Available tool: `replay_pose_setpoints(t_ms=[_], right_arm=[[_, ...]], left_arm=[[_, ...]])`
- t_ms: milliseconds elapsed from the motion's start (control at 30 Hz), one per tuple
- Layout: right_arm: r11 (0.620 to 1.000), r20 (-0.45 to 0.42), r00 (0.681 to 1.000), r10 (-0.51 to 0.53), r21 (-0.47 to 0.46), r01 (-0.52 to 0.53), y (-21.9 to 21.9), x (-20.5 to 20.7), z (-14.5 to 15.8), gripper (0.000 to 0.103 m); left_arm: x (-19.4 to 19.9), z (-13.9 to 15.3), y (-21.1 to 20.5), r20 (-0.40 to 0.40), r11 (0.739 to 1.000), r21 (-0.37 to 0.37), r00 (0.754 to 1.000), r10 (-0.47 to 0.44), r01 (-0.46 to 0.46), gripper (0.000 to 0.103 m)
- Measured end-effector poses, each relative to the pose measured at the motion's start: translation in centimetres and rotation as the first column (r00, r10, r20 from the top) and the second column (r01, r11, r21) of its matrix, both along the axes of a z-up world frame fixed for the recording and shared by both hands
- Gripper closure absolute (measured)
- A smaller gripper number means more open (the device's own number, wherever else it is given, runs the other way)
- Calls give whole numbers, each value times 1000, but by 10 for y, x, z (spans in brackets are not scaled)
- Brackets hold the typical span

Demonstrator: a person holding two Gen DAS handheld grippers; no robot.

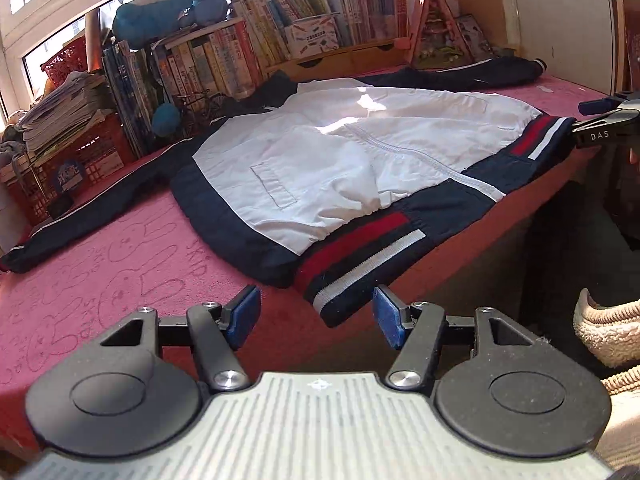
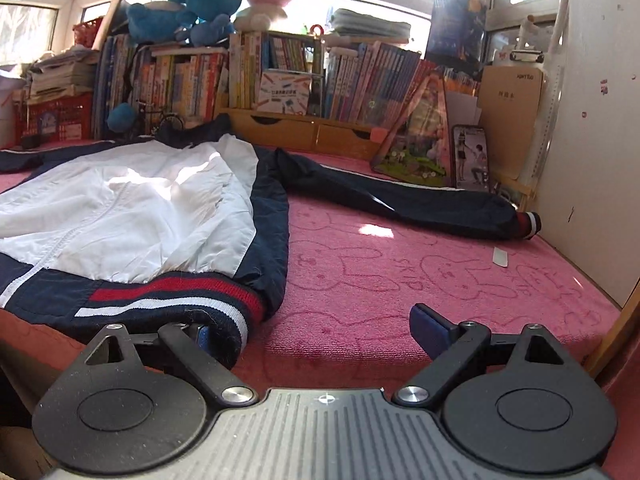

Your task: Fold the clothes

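Jacket [image 1: 340, 152], white-fronted with navy sides and a red-and-white ribbed hem, lies spread flat and front up on a pink mat [image 1: 120, 264], both sleeves stretched outward and the hem at the near edge. Left wrist view: the left gripper [image 1: 316, 314] hovers just short of the hem's left corner, its blue pads [image 1: 244, 312] apart and holding nothing; at the far right edge of this view the tip of the other tool reaches the hem's opposite corner. Right wrist view: the right gripper [image 2: 316, 330] stands wide open at the hem's right corner [image 2: 224, 320], whose ribbing drapes over the left pad while the right pad [image 2: 430, 330] rests clear on the mat; nothing is clamped. The right sleeve [image 2: 420, 200] runs away toward the wall. The shell appears thin, light and limp, probably slick, so it should slide and sag when lifted; the thick ribbed hem, cuffs and shoulder seams seem the surest places to pinch. Spread flat like this, the garment shows no fold.
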State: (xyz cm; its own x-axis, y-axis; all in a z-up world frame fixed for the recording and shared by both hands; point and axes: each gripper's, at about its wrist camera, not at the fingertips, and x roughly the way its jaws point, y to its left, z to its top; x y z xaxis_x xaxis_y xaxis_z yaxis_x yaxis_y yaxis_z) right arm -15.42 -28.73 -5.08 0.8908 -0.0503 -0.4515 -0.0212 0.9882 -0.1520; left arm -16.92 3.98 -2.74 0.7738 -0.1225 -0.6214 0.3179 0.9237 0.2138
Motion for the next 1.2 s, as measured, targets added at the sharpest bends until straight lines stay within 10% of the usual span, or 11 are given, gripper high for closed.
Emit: replay_pose_setpoints(t_ms=[433, 700, 933, 1033, 1200], right_arm=[[1000, 31, 999, 27, 4, -27, 9, -6, 7, 10], [999, 70, 997, 28, 35, -31, 15, -1, 17, 9], [994, 122, 992, 20, 104, -32, 7, -6, 36, 8], [995, 102, 994, 45, 80, -53, 15, -8, 32, 3], [996, 20, 998, 65, 54, -66, 17, -9, 14, 3]], left_arm=[[19, 2, 16, 89, 961, -34, 957, 275, -273, 33], [23, -20, -12, 91, 974, 54, 972, 216, -221, 33], [17, 12, 16, 293, 909, 122, 890, 349, -397, 28], [17, 30, 39, 241, 893, 20, 869, 432, -449, 29], [9, 13, 34, 176, 894, 91, 891, 419, -438, 29]])
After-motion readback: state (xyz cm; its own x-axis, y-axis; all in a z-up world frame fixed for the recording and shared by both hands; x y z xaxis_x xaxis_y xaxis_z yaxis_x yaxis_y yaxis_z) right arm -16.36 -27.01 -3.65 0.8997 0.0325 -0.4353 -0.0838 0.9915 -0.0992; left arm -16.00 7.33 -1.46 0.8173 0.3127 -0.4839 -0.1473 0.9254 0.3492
